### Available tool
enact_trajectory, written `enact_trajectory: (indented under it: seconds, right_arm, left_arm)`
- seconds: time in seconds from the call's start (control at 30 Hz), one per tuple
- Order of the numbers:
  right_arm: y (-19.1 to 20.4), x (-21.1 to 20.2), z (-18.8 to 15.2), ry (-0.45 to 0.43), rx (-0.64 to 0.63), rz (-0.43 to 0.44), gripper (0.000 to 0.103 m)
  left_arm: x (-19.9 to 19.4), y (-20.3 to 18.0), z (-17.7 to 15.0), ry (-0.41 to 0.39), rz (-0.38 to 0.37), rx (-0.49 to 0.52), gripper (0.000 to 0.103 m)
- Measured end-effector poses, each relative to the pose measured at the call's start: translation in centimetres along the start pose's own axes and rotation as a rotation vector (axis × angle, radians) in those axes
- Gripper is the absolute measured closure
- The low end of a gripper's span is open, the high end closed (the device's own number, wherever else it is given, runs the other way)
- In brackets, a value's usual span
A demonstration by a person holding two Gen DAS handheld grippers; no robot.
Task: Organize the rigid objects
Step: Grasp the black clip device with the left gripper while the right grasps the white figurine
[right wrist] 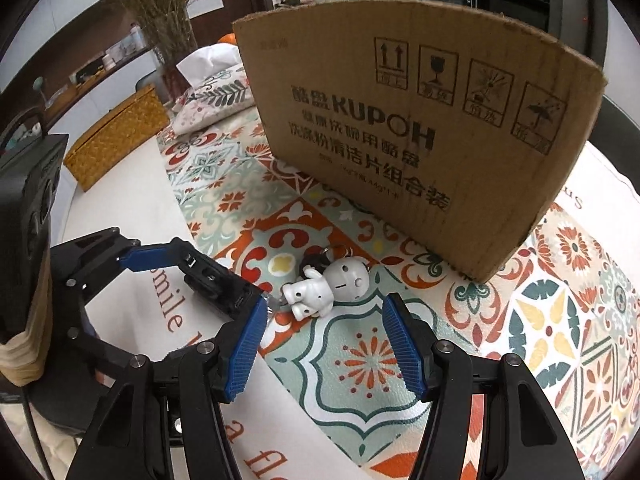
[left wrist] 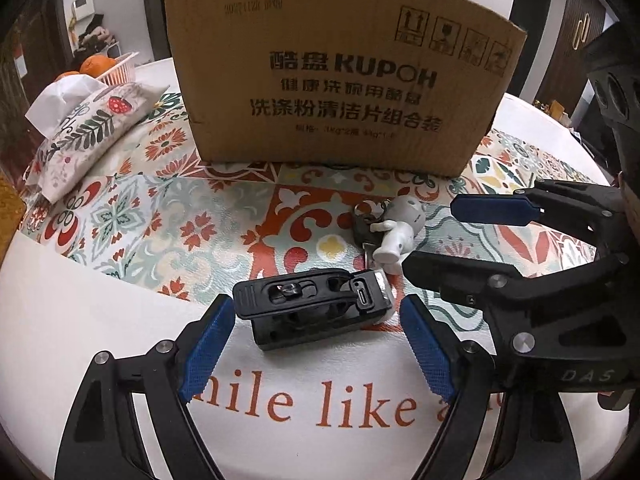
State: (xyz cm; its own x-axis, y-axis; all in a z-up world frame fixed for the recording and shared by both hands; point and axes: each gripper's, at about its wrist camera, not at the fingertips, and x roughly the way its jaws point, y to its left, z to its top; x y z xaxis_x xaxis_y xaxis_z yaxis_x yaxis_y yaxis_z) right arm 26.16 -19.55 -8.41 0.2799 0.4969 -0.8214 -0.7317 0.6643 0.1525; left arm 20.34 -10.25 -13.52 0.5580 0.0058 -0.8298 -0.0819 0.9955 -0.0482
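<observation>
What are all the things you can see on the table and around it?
cardboard box: one, brown, standing at the back of the table.
black device: one, black, lying between the left gripper's jaws.
figurine keychain: one, white, lying in front of the box.
tissue pouch: one, floral, far left.
oranges: at least two, orange, in a pale basket behind the pouch.
woven box: one, yellow, at the table's left edge.
tablecloth: one, patterned.
left gripper: black, blue pads, open.
right gripper: black, blue pads, open near the figurine.

A black clip-like device (left wrist: 312, 308) with a small port lies flat on the cloth. At its two o'clock, just beside it, a white figurine keychain (left wrist: 396, 232) lies on its side.
</observation>
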Motion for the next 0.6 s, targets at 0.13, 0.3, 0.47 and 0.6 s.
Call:
enact_trajectory:
  seconds: [0.13, 0.3, 0.47, 0.6]
  right_arm:
    - [-0.3, 0.7, 0.1, 0.016, 0.003, 0.004, 0.042]
    - [-0.5, 1.3, 0.4, 0.023, 0.007, 0.008, 0.042]
    - [-0.1, 2.1, 0.6, 0.032, -0.002, 0.019, 0.042]
    - [0.0, 2.6, 0.8, 0.035, -0.002, 0.020, 0.042]
  left_arm:
    - [0.6, 0.1, 0.2, 0.008, 0.006, -0.006, 0.019]
    - [1.3, 0.5, 0.5, 0.028, 0.010, 0.007, 0.019]
    - [1.5, 0.8, 0.6, 0.026, 0.012, 0.025, 0.019]
    - [1.4, 1.2, 0.6, 0.014, 0.007, 0.048, 0.027]
